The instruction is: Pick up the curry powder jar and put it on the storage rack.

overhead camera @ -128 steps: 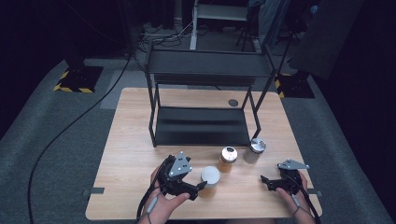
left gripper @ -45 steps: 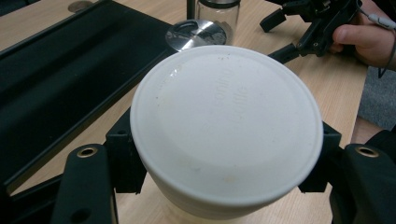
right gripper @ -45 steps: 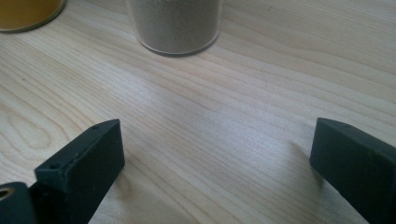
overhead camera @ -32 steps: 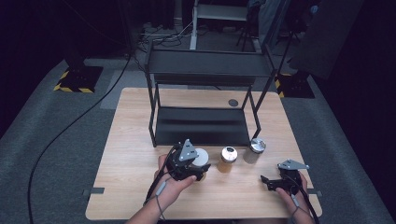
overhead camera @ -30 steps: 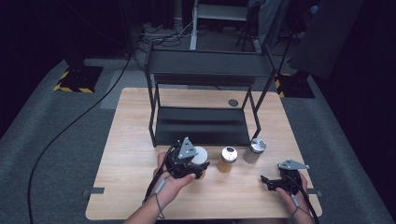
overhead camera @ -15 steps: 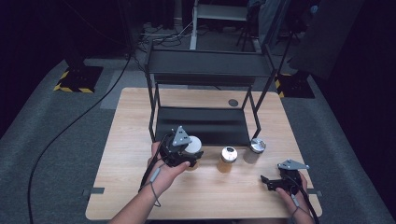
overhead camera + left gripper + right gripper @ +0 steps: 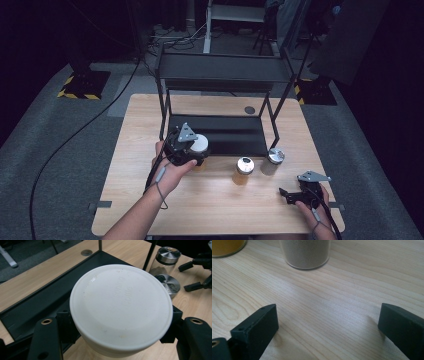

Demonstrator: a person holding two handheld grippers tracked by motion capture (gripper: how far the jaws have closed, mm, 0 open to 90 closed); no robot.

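White-lidded jar (image 7: 121, 307) is the piece I'm working, but I'll take the scene by size first. Biggest is the tabletop (image 7: 140, 200), pale wood, and on its far half stands the black two-tier rack (image 7: 222, 75), whose lower shelf (image 7: 235, 135) lies low over the wood. My left gripper (image 7: 192, 150) is clamped on the jar just under its lid, and I'm holding it off the tabletop at the front left corner of that lower shelf; from the left gripper view the jar hangs over the shelf's edge. My right gripper (image 7: 295, 195) rests near the front right corner of the tabletop with its jaws spread and only bare wood between them. Two smaller jars wait between the rack and that gripper: an amber jar (image 7: 244, 170) and, just beside it to the right, a clear jar (image 7: 274, 160) of pale grains with a metal cap.

By my reckoning the pick-up is done and the carry nearly so. What's left is setting this jar down on the shelf and letting go, then likely the other two.
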